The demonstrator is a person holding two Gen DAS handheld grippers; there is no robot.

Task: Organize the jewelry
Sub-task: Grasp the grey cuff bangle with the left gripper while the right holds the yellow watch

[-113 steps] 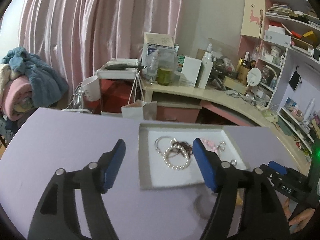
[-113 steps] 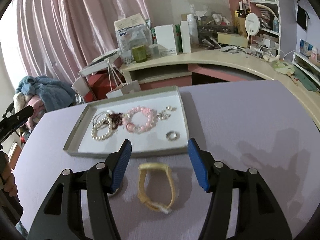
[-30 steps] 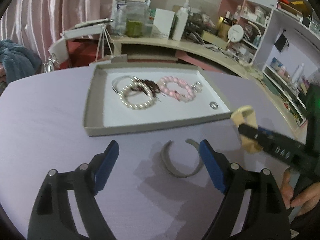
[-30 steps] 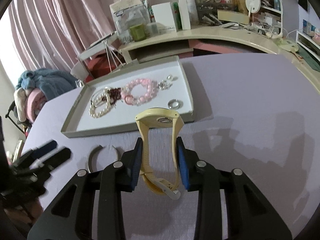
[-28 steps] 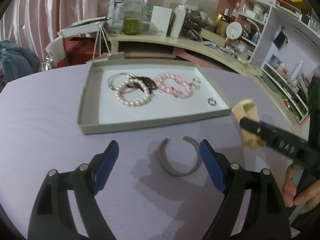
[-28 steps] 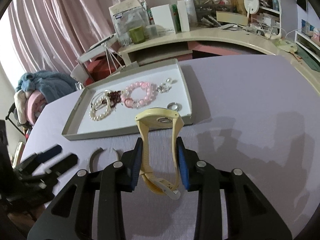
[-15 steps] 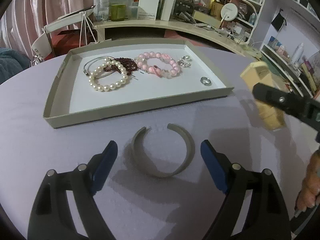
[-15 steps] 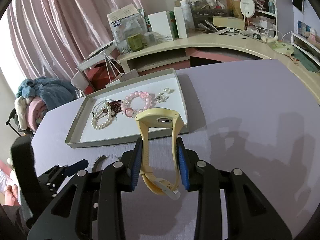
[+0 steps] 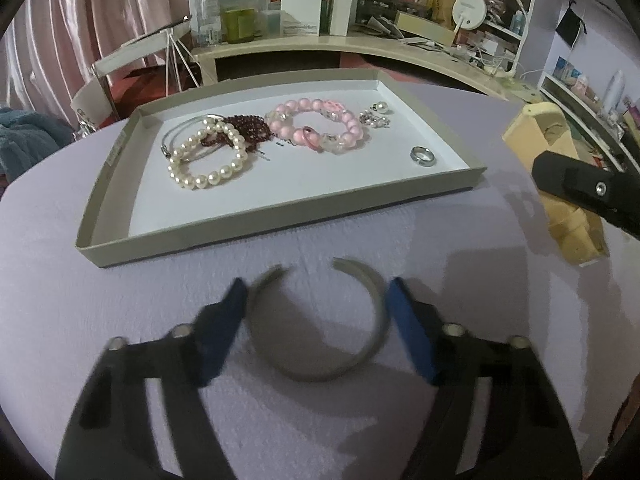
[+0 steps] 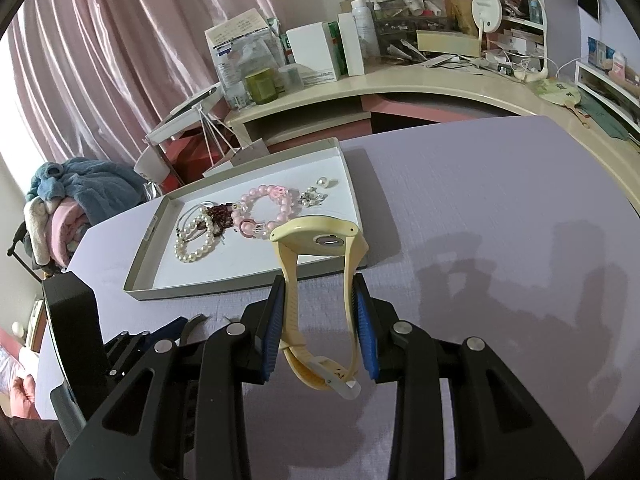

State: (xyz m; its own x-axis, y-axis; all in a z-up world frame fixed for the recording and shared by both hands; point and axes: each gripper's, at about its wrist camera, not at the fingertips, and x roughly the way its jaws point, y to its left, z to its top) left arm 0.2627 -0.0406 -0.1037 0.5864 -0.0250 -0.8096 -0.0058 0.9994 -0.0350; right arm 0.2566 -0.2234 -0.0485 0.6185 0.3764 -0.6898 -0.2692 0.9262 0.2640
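Grey cuff [image 9: 320, 320] between closing, unclenched left tongs [image 9: 316, 320]; right tongs [image 10: 320, 336] gripping yellow watch [image 10: 316, 240] near tray [image 9: 280, 216].

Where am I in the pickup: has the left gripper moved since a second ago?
Yes. The left gripper came down toward the tray, closing around the grey cuff.

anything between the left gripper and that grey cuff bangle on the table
Nothing visible. The grey cuff bangle lies on bare cloth between the left gripper fingers, whose jaws have just been closing; the tray sits beyond it.
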